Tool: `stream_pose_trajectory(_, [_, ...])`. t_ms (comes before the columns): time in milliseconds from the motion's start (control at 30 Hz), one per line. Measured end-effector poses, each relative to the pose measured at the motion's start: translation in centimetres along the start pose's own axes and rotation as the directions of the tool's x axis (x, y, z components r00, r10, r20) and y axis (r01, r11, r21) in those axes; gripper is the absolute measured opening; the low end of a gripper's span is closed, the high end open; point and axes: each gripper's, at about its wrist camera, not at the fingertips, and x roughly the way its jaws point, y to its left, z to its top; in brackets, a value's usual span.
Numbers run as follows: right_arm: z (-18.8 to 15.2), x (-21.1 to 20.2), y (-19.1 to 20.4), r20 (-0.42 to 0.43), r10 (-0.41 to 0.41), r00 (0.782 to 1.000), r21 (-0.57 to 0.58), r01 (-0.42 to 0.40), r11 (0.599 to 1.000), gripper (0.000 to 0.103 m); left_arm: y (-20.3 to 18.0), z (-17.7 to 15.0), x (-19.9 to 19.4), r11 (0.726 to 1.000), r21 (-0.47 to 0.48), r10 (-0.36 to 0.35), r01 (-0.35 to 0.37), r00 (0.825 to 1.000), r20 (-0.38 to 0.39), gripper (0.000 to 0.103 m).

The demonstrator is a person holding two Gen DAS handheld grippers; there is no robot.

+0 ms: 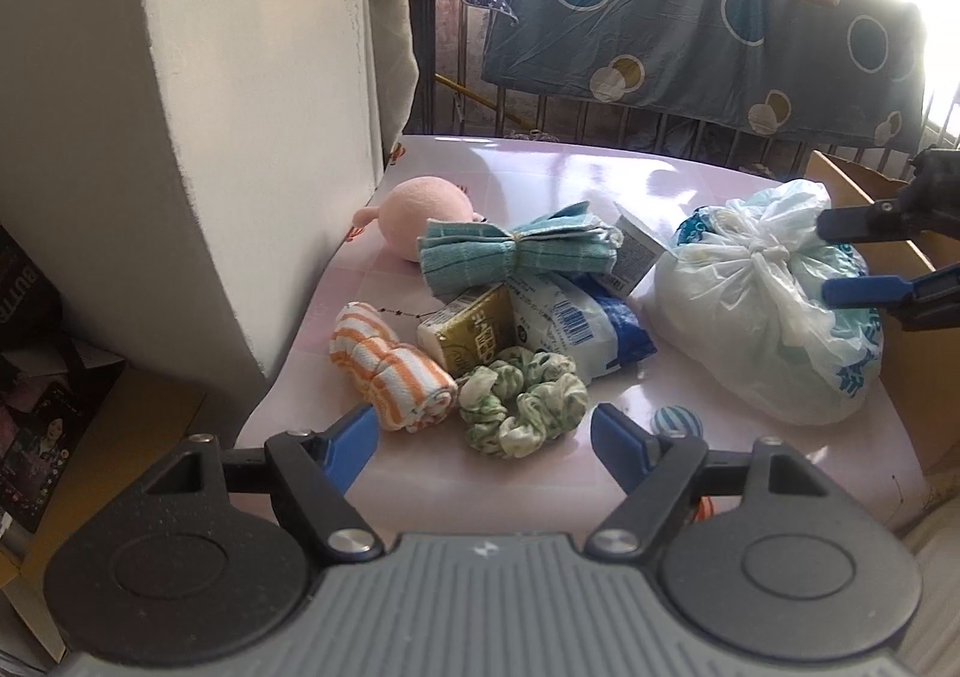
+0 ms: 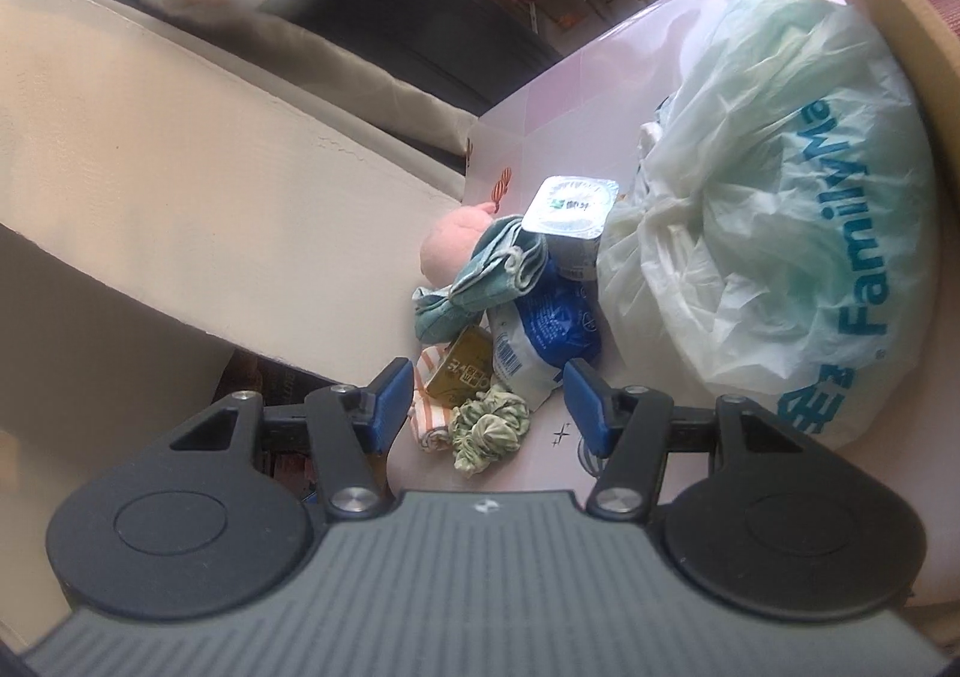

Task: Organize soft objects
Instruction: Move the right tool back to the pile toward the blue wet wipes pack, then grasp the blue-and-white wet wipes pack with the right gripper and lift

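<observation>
On the pink table (image 1: 600, 185) lie a pink plush toy (image 1: 420, 209), a teal folded cloth (image 1: 516, 251), an orange-striped rolled cloth (image 1: 390, 371), a green scrunchie (image 1: 522, 401) and a tied white plastic bag (image 1: 762, 311). My left gripper (image 1: 486, 437) is open and empty, just in front of the scrunchie. My right gripper (image 2: 486, 401) is open and empty above the pile; in the left wrist view its blue fingers (image 1: 864, 221) straddle the bag's right side. The right wrist view shows the scrunchie (image 2: 489, 428), the teal cloth (image 2: 480, 281), the plush (image 2: 456, 245) and the bag (image 2: 780, 233).
A gold box (image 1: 474, 329), a blue-white packet (image 1: 588, 323) and a white foil-lidded cup (image 2: 570, 221) lie in the pile. A small striped ball (image 1: 678, 422) is near the front edge. A cardboard box (image 1: 912, 353) stands right, a white pillar (image 1: 252, 137) left.
</observation>
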Motion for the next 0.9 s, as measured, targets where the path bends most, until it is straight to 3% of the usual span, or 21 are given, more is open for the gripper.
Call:
stream_pose_trajectory(233, [1.0,6.4,1.1,-0.076,-0.004,0.997,-0.016,0.003,1.0,0.055,-3.0,1.6,3.7,0.996,0.053,-0.07,0.069,0.997,0.023,0.066])
stream_pose_trajectory(433, [2.5,12.6,1.6,-0.123,-0.113,0.986,-0.087,0.103,0.991,0.055,-4.7,2.5,7.8,0.994,0.096,-0.062,0.061,0.998,0.008,0.053])
stream_pose_trajectory(633, [4.0,17.1,1.6,-0.147,-0.238,0.96,-0.164,0.213,0.963,0.057,-4.9,2.8,11.4,0.993,0.093,-0.071,0.075,0.996,-0.048,0.051])
stream_pose_trajectory(900, [4.5,20.2,1.5,-0.182,-0.313,0.932,-0.224,0.271,0.936,0.073,-4.1,2.8,14.0,0.994,0.058,-0.083,0.09,0.989,-0.119,0.053])
